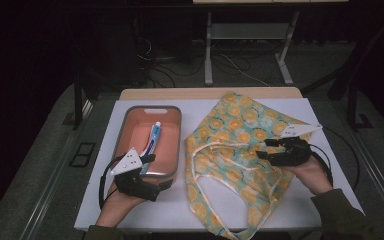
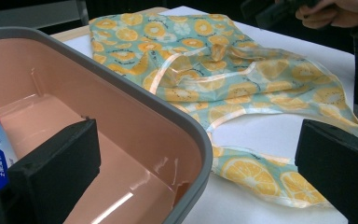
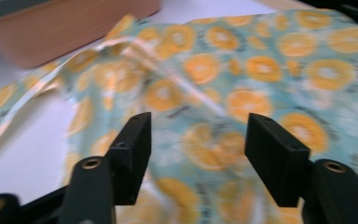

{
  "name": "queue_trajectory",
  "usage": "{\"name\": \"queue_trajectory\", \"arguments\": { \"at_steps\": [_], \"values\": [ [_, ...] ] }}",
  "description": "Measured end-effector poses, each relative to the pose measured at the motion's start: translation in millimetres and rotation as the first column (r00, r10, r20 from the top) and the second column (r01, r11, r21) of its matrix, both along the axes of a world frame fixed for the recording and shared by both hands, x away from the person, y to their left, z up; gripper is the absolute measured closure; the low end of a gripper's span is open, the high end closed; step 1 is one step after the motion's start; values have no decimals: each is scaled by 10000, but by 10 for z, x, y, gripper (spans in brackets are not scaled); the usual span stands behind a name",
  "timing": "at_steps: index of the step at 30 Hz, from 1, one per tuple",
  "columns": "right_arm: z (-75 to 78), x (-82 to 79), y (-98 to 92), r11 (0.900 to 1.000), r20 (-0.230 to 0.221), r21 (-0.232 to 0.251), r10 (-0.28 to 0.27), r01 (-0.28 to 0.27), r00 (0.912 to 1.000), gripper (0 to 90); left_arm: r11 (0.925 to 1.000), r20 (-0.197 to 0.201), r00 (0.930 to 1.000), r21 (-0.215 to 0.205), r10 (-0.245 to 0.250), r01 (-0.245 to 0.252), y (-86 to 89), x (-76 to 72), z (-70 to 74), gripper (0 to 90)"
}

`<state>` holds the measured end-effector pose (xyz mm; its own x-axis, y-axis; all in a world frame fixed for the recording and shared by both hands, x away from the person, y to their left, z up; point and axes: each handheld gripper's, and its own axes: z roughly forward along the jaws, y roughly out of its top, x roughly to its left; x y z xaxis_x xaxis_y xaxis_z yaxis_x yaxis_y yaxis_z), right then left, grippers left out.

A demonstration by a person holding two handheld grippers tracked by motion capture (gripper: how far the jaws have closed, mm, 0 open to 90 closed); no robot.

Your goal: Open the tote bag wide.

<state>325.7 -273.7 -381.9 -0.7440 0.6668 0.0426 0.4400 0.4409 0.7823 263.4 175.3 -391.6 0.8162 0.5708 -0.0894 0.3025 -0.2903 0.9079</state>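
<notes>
while the left gripper [image 2: 196, 154] straddles the bin's rim [image 2: 186, 123], the bag [image 1: 235, 145] lies beside.

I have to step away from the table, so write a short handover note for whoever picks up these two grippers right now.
Left gripper: open, jaws straddling the near rim of the pink bin, gripping nothing.
Right gripper: open, nothing between the jaws, above the right side of the orange-print bag.
Things: the toothpaste tube lies inside the bin at the left of the white board. The bag lies flat and rumpled to the bin's right, handles toward the person.
Done: tube is in the bin.
Left: likely the bag still needs handling; neither gripper holds it.
</notes>
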Motion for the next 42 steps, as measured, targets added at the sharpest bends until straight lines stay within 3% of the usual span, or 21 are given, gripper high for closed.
{"name": "queue_trajectory", "arguments": {
  "at_steps": [3,5,11,16,21,25,29,34,39,42],
  "values": [
    [-73,-64,262,9954,-265,-427,845,-856,9961,507,10000,-2,10000,-6,-2,2,1,-1,0,0],
    [-100,-72,321,9935,-348,-502,1009,-1025,9943,524,10000,2,10000,0,-3,3,1,0,0,0],
    [-289,-66,628,9743,-964,-1186,1808,-1917,9788,583,10000,13,10000,20,2,-2,-1,0,-1,0],
    [-418,-57,791,9599,-1141,-1709,2045,-2220,9722,590,10000,0,10000,-36,12,-12,2,1,-1,0],
    [-483,-25,892,9557,-1021,-1922,2067,-2231,9731,589,10000,-17,10000,-94,13,-13,6,4,0,0],
    [-581,18,935,9492,-1208,-2229,1994,-2223,9725,551,10000,-18,10000,-93,0,-1,8,4,0,0],
    [-604,49,918,9556,-1202,-2010,1943,-2156,9735,571,10000,-14,10000,-89,-9,9,8,6,0,0],
    [-609,71,882,9675,-1184,-1822,1552,-1751,9808,726,10000,-9,10000,-74,15,-15,3,4,-1,0],
    [-614,86,860,9683,-993,-1931,1414,-1585,9850,869,10000,-9,10000,-80,14,-14,4,6,0,0],
    [-615,92,854,9688,-914,-1912,1422,-1575,9856,890,10000,-6,10000,-79,14,-14,3,7,0,0]
  ]
}}
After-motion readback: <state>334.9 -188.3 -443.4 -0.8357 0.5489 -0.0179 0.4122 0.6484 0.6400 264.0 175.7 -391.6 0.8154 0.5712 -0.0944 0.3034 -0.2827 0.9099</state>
